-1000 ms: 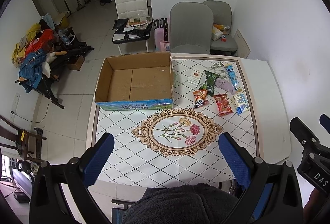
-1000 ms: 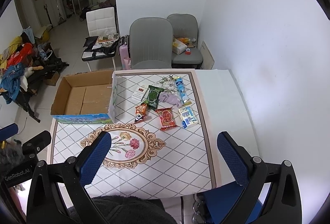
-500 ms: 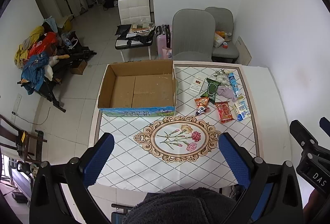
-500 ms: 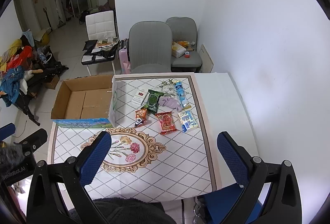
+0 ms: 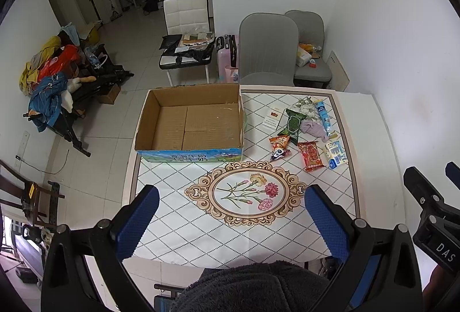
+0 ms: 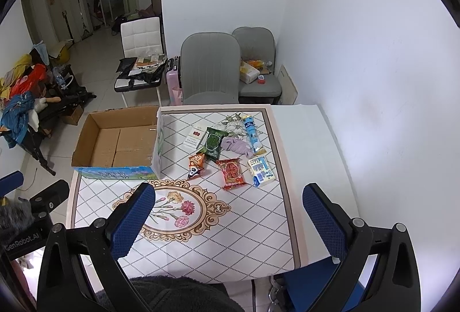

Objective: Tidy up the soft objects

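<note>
An open, empty cardboard box [image 5: 191, 122] [image 6: 120, 139] stands on the table's far left. To its right lie soft packets: a green pack [image 5: 293, 123] [image 6: 214, 141], a purple cloth [image 5: 314, 129] [image 6: 237, 145], a red snack pack [image 5: 312, 155] [image 6: 233, 172], an orange snack pack [image 5: 279, 142] [image 6: 197, 161], a blue-white tissue pack [image 5: 336, 153] [image 6: 261, 171] and a blue tube [image 5: 322, 115] [image 6: 251, 132]. My left gripper [image 5: 231, 223] and right gripper [image 6: 230, 221] are open and empty, high above the table's near edge.
The table [image 5: 184, 214] carries a diamond-pattern cloth with a flower medallion. A white card box [image 5: 273, 118] lies beside the packets. Two grey chairs [image 5: 267, 50] stand behind the table, against a white wall on the right. Clutter sits on the floor at left.
Both grippers have risen and drawn back from the table, so the box and packets look smaller and farther. Both stay open. Nothing on the table has moved.
</note>
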{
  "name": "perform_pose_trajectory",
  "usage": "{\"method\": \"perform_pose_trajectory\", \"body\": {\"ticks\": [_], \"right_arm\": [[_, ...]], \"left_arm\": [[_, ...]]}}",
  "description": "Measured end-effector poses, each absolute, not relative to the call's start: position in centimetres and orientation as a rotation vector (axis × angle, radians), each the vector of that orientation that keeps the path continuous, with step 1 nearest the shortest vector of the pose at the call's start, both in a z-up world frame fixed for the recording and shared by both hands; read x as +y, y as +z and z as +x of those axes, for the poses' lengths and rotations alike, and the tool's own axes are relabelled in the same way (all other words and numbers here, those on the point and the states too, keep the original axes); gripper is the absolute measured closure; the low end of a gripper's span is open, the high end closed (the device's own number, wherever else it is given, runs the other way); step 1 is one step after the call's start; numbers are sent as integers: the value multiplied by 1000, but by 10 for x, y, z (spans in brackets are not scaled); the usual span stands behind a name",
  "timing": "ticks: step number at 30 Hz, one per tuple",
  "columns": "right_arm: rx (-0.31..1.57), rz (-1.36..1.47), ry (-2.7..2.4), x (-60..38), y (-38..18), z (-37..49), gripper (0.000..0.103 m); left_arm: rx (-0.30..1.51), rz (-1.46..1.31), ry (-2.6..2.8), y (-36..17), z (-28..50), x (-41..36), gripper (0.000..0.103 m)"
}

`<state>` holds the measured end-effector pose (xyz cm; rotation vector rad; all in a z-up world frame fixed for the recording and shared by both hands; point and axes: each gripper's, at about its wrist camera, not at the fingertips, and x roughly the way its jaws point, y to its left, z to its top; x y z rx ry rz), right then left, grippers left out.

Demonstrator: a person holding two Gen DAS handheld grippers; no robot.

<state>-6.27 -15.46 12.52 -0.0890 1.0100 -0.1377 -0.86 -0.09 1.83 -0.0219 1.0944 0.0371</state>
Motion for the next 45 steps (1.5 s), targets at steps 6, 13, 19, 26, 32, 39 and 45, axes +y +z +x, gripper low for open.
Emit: {"method": "perform_pose_trajectory", "body": {"ticks": [6, 13, 19, 26, 32, 39, 45], "right_arm": [[1009, -88, -134, -156, 128, -64, 0], [1005, -76, -135, -161, 129, -67, 0], [998, -72, -139, -165, 129, -69, 0], [989, -79, -131, -163, 129, -70, 0], [994, -75, -128, -165, 129, -70, 0], [1021, -47, -195, -193, 105, -48, 0], [1068, -35, -304, -261, 60, 3, 0]], "left_arm": [[1096, -22, 33, 18, -9, -2, 0], [1083, -18, 30, 20, -11, -9, 0], [1077, -14, 26, 22, -14, -11, 0], [1074, -13, 26, 23, -13, -12, 0], [1076, -16, 26, 22, -14, -12, 0], [1075, -29, 1, 10, 13, -23, 0], [1152, -59, -103, -37, 88, -54, 0]]}}
